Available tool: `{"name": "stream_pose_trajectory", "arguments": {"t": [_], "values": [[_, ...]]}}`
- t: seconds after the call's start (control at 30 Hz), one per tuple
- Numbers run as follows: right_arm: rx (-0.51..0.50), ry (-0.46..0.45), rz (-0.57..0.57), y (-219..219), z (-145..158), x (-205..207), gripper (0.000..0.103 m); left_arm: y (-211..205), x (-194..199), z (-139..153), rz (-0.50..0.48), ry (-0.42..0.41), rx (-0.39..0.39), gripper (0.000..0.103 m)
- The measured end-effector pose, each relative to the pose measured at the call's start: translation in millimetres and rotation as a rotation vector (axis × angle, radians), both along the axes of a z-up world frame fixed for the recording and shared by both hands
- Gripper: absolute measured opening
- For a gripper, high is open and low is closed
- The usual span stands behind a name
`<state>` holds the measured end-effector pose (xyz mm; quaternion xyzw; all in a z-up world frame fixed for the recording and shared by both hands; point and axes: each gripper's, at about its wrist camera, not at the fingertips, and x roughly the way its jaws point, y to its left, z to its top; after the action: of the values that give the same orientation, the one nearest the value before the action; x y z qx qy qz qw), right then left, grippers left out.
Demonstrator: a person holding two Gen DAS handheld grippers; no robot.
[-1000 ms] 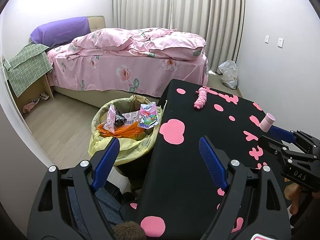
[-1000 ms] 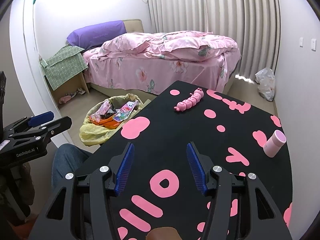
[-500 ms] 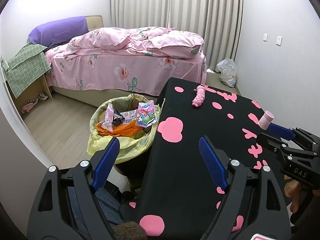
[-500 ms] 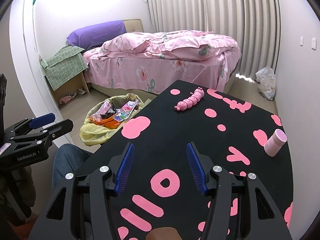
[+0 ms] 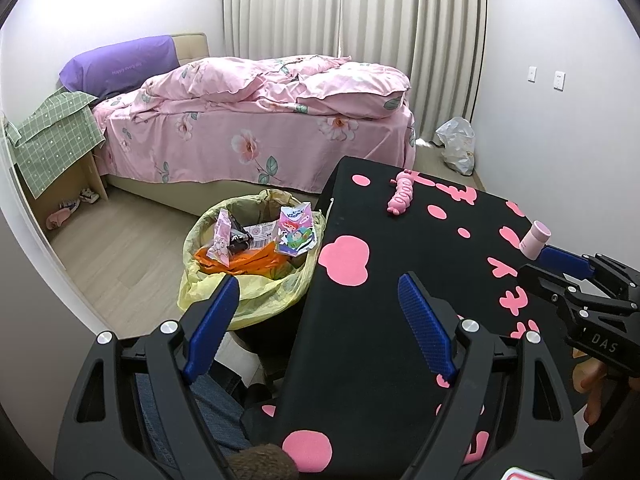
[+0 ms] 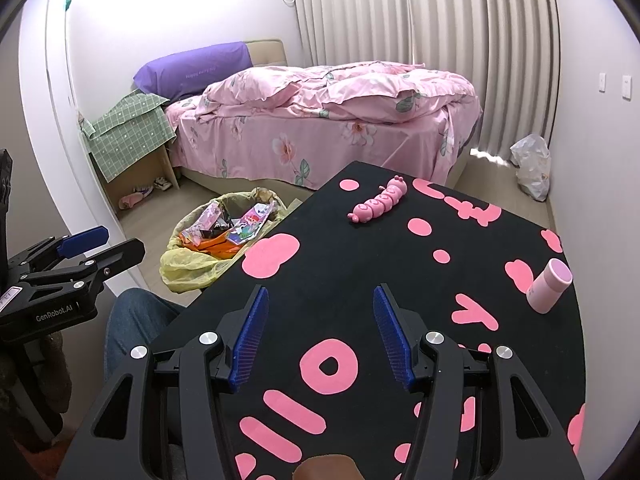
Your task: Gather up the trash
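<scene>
The left gripper (image 5: 316, 312) has its jaws wide apart and empty, over the near edge of the black surface (image 5: 360, 344) with pink shapes. The right gripper (image 6: 320, 320) also has its jaws spread wide, empty above that surface. A pink caterpillar toy (image 6: 378, 200) and a pink cylinder (image 6: 548, 286) rest on it. The trash, several wrappers (image 5: 296, 230), lies in the yellow-lined bin (image 5: 208, 280) on the floor just beside the surface, before a pink bed (image 5: 256, 120).

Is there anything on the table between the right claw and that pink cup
Nothing visible. The right claw hangs open over bare black cloth, and the pink cup stands alone near the table's right edge. The caterpillar toy lies farther back, off that line.
</scene>
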<state>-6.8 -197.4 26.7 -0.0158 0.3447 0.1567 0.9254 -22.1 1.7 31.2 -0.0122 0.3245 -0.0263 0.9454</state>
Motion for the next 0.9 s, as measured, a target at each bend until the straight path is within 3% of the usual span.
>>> {"name": "stream_pose_trajectory", "arguments": {"t": [0.9], "values": [[-0.039,-0.016,0.01,6.4,1.8,-2.9,0.052,2.1,-1.0,-4.2,0.002,0.005,0.025,0.078]]}}
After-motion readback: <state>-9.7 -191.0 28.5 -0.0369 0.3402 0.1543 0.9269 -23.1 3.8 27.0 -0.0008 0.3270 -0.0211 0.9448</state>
